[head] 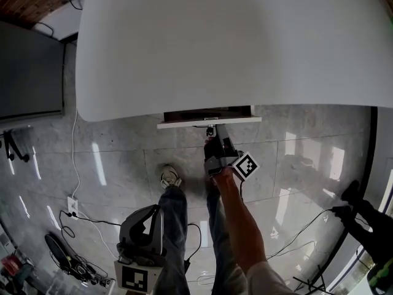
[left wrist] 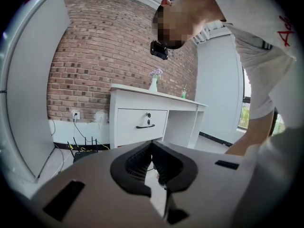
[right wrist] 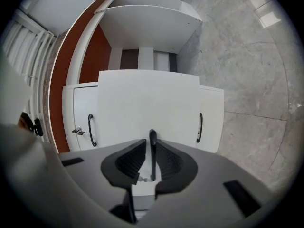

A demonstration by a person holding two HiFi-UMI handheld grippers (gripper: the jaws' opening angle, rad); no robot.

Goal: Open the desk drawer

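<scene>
Open floor (head: 307,158) lies on either side of the part-open drawer (head: 209,123) under the surface (head: 227,42), while the person's legs (head: 175,226) crowd close behind.

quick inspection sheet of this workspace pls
surface: white desk top, nothing seen on it
job's things: drawer pulled partly out; black handle between the right jaws
clutter: dark gear heaped on the floor at the person's left
grippers: right gripper shut on the handle; left gripper shut, empty, low by the legs
cables: white lead running to a white socket; black leads across the tiles
surroundings: marble floor, brick wall, second desk
</scene>
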